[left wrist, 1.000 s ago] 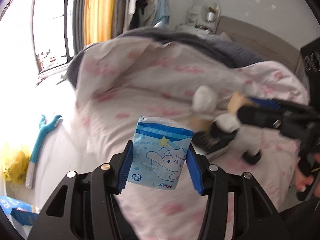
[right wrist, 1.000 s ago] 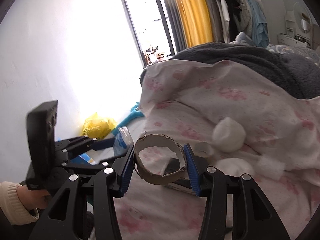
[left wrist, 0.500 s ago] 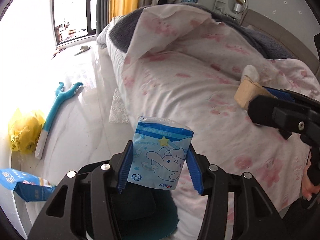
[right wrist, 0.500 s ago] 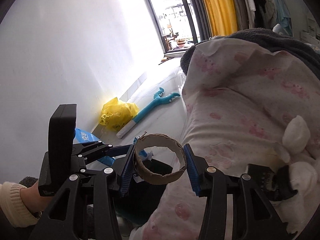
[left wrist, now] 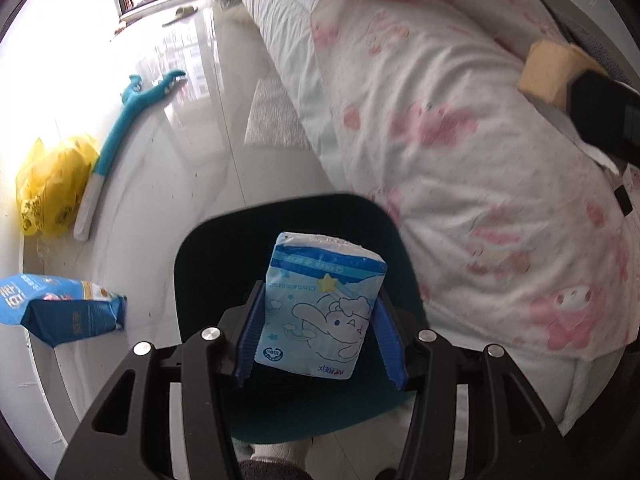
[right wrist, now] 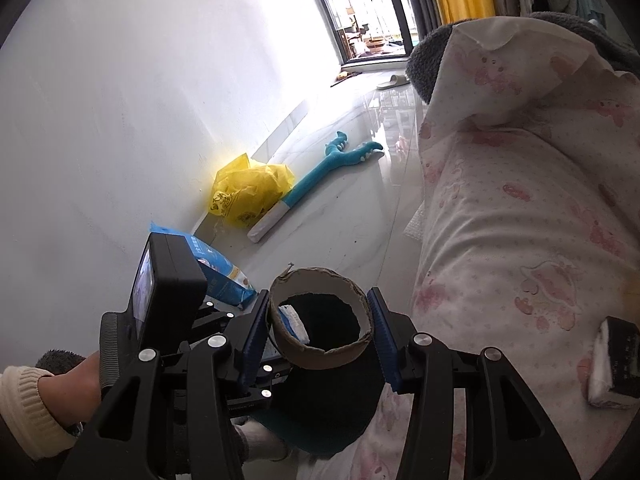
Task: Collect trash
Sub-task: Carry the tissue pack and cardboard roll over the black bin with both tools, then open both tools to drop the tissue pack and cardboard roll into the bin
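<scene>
Your left gripper (left wrist: 320,334) has its jaws clamped on the blue tissue packet (left wrist: 322,308), above the dark bin (left wrist: 208,256). Your right gripper (right wrist: 318,330) grips the cardboard ring (right wrist: 320,356) beside the bed (right wrist: 520,220).

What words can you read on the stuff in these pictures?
"100": round badge on the blue tissue packet in the left gripper.
Its other words: too blurred.
Blue snack bag on the floor: big white characters, unreadable.
Yellow plastic bag: black print, too small.
</scene>
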Demonstrator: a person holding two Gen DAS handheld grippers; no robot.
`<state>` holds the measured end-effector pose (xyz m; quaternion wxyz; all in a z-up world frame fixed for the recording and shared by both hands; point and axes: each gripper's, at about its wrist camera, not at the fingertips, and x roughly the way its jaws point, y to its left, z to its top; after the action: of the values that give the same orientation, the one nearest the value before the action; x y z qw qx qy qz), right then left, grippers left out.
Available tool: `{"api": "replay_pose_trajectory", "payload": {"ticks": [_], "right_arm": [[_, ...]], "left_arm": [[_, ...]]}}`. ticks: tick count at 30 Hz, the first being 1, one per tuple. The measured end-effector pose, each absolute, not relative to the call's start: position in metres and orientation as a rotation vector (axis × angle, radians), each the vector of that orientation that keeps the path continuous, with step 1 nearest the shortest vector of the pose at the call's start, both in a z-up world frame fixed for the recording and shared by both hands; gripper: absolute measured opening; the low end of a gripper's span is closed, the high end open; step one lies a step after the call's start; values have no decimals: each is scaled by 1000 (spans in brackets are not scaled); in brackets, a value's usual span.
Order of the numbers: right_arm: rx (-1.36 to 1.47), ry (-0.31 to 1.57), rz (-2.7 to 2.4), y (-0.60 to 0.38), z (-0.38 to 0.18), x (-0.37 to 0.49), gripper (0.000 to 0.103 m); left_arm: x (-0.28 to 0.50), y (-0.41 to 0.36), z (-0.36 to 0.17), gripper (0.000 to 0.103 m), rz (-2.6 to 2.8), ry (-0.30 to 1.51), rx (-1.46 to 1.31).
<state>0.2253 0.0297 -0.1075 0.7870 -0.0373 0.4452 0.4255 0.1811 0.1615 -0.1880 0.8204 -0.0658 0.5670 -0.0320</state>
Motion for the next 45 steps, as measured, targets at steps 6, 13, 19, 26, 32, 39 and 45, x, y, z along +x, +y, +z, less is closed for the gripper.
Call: {"api": "replay_pose_trajectory", "payload": {"ticks": [6,13,19,26,32,39,45], "right_arm": [[-92,1004,928,53,-120,226,49],[-119,1033,923,78,-136,226,49],[-139,1077,900,86,-157,234,49],[-196,1124,870,106,-185,233,49],[-235,1156,847,124,-206,231,49],[-291,1200,811,143,-232,230,49],[-339,1225,760,148,-250,229,54]], "left_arm": [[173,175,-193,80,-56,1228,-133],[165,203,-177,83,14,1177,-167],[152,228,-156,84,72,1084,-200],[142,240,-120,84,77,937,-227],[131,242,-92,84,93,803,-187],[120,248,-74,75,81,733,-214],[111,257,-63,70,90,684,-234]]}}
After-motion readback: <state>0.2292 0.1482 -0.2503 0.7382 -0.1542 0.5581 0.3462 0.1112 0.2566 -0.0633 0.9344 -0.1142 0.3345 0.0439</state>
